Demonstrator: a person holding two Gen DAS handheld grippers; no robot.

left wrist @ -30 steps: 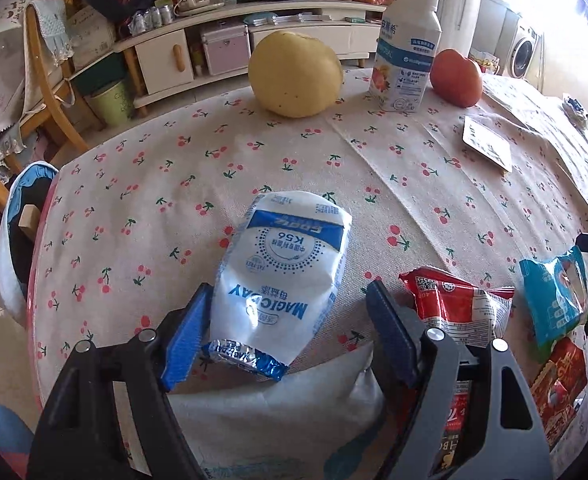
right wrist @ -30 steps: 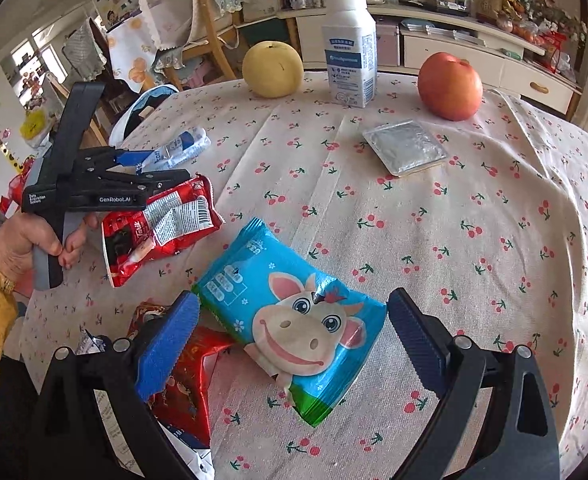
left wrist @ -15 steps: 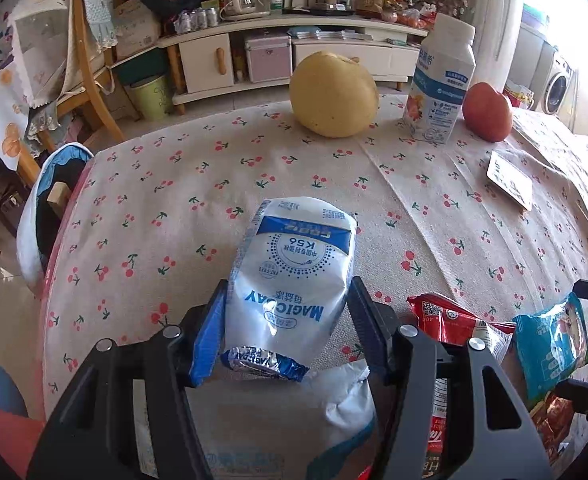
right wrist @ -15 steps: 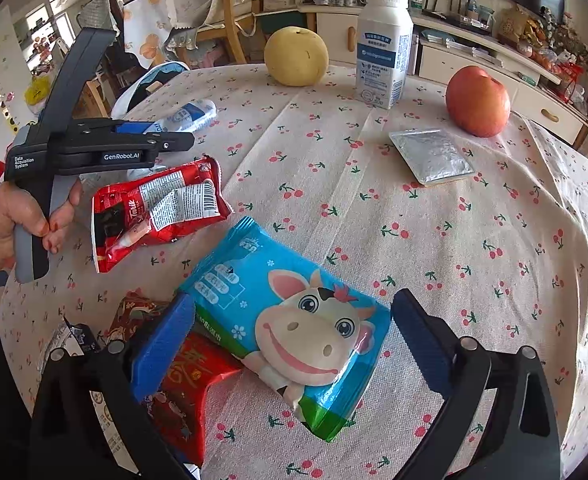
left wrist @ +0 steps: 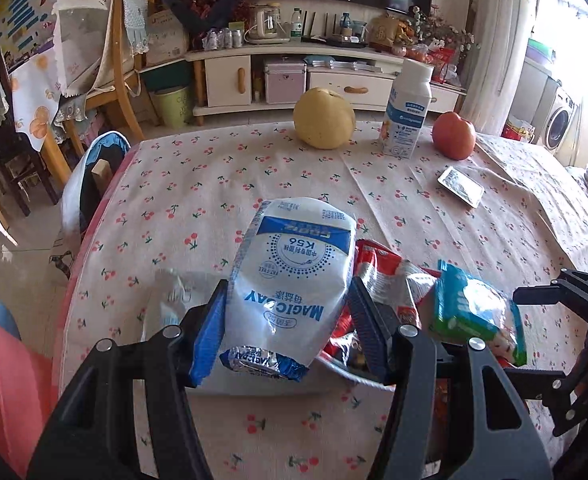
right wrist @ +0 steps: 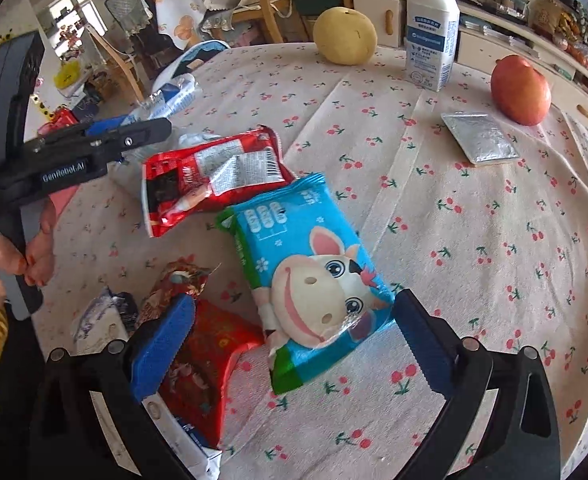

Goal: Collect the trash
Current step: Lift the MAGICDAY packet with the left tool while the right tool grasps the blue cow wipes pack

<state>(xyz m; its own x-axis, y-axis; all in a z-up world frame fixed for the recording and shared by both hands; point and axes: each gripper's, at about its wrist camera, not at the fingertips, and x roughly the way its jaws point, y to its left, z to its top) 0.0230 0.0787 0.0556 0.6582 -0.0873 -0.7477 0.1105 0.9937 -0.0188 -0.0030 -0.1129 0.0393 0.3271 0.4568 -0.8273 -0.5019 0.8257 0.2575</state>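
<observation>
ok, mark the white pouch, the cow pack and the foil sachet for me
white pouch (left wrist: 294, 276): left wrist view, middle of its printed face.
cow pack (right wrist: 313, 276): right wrist view, on the cow's face.
foil sachet (right wrist: 479, 138): right wrist view, centre of the silver face.

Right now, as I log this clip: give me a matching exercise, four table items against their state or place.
Items:
1. white and blue pouch
2. blue cow-print packet
3. silver foil sachet
4. white bottle

States:
A. standing upright between the yellow fruit and the red fruit
B. clamped between the left gripper pads, lifted off the cloth
C. lying flat near the red fruit
D. lying between the open pads of the right gripper, unclamped

Pairs: 1-B, 2-D, 3-C, 4-A
</observation>
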